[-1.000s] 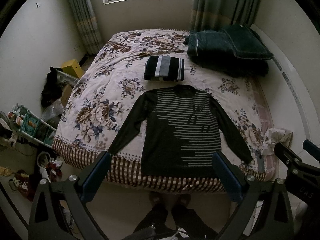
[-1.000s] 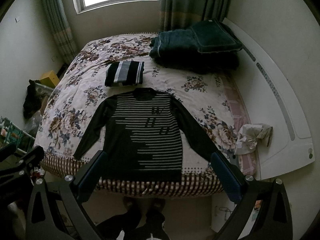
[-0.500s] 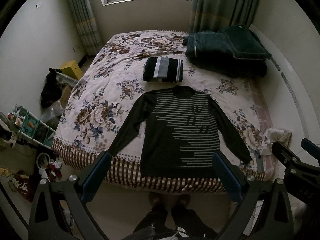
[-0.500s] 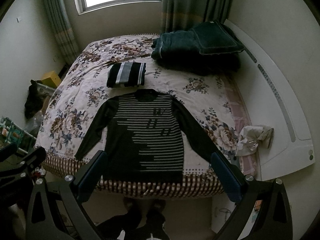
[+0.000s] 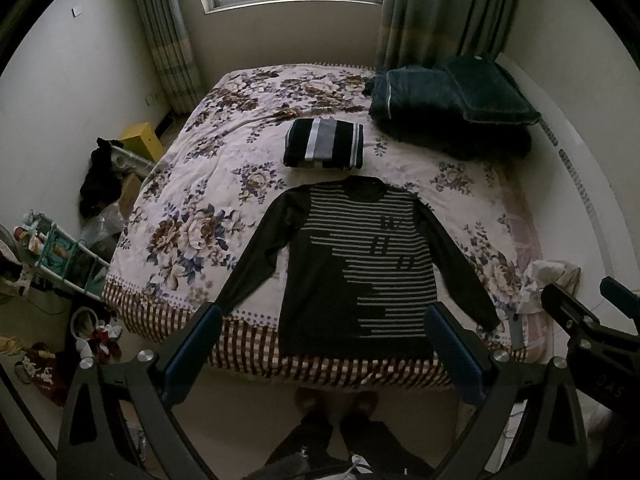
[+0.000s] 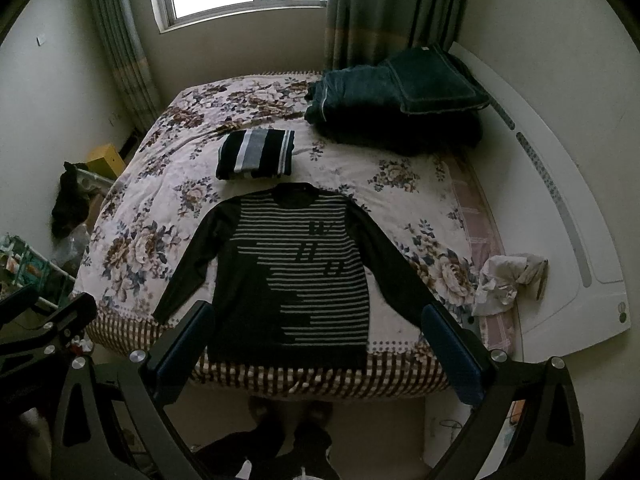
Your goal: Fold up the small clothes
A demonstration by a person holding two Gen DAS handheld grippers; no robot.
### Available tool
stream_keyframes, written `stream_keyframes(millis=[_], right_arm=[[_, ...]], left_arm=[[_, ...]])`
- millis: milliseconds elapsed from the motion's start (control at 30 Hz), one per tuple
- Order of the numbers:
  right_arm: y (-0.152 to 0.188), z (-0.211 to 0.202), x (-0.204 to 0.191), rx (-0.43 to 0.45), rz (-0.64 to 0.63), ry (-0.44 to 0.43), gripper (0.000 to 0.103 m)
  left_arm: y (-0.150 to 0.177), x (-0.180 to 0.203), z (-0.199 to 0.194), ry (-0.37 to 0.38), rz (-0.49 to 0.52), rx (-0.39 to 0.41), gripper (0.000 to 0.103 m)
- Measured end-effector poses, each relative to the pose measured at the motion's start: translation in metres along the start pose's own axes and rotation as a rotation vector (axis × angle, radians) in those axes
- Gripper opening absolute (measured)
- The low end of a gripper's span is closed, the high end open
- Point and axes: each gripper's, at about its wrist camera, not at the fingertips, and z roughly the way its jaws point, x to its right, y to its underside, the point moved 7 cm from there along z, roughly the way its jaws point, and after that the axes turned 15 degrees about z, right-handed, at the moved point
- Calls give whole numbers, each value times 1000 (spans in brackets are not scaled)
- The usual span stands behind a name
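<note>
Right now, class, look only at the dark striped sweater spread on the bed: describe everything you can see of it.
The sweater is a dark, long-sleeved knit with a round neck. Pale horizontal stripes cross its chest and one side, stepping down diagonally into plain dark fabric, with small dark letter-like marks among them. It lies flat and unfolded on the floral bedspread, collar toward the window, hem at the checked near edge, sleeves angled outward. Neither gripper touches it; a folded striped garment lies just beyond its collar.

Bedspread (image 5: 208, 184) bare left of sweater (image 5: 352, 276); folded garment (image 5: 324, 144) crowds collar; dark bedding (image 5: 452, 108) far right.
</note>
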Motion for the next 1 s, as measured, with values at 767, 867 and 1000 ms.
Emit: stream_keyframes(millis=[767, 867, 1000], right_arm=[[-2, -1, -4, 4, 3, -6, 103], [-1, -1, -4, 4, 2, -4, 103], [1, -1, -3, 6, 2, -5, 103]], left_arm=[[-3, 1, -2, 3, -1, 9, 103], [-2, 1, -2, 5, -1, 9, 103], [-3, 1, -2, 7, -1, 10, 103]])
